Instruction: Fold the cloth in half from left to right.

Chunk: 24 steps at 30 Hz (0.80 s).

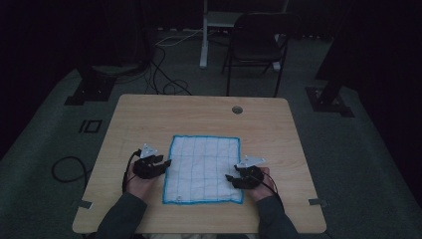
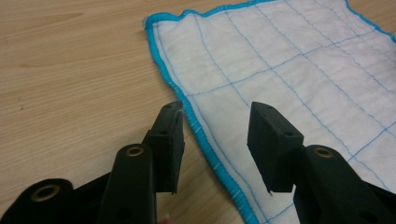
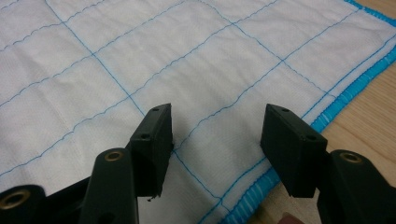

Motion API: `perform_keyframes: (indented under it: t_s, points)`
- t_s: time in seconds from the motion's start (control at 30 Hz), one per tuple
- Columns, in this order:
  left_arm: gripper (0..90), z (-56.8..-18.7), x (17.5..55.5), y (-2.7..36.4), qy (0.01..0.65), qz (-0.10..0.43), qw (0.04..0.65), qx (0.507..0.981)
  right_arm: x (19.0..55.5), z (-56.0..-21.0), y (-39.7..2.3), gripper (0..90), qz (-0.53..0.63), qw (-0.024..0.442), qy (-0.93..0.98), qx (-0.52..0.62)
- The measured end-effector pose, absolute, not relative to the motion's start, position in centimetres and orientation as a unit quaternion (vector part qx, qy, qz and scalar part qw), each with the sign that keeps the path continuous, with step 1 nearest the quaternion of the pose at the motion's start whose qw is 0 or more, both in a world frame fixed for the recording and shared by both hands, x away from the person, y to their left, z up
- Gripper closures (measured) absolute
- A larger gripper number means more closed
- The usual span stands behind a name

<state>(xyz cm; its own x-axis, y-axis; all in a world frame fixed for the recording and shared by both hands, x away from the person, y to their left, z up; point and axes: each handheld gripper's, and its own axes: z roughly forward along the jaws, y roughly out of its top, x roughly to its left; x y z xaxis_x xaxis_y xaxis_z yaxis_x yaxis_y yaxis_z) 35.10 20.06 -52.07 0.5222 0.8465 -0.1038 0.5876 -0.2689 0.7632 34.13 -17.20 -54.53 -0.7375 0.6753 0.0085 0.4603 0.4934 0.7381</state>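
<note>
High view: a white quilted cloth (image 1: pixel 204 169), rectangular with a blue stitched hem, lies flat on the pale wooden worktop (image 1: pixel 149 114). Left gripper view: the left tongs (image 2: pixel 215 128) stand apart astride the ribbed hem. Right gripper view: the right tongs (image 3: pixel 217 135) stand apart above the blue-gridded weave.

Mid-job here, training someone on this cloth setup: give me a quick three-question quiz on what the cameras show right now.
1. True or false: the white cloth lies spread flat on the wooden table.
2. What colour is the cloth's stitched border? A) red B) blue C) green
3. Which edge of the cloth does the left gripper straddle with its open jaws, and is anything pinched?

Key:
1. True.
2. B.
3. The cloth's left edge, seen from above; nothing is pinched. The right gripper is likewise open, above the cloth near its right edge.
</note>
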Motion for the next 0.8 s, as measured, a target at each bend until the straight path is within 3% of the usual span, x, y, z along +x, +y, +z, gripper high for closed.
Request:
perform_keyframes:
  t_s: [0.8]
  points:
    - [50.2, -54.0, 36.4, 18.0, 0.477, 0.182, 0.346, 0.787, 34.1, -54.6, -17.2, 43.5, 0.380, 0.143, 0.851, 0.334]
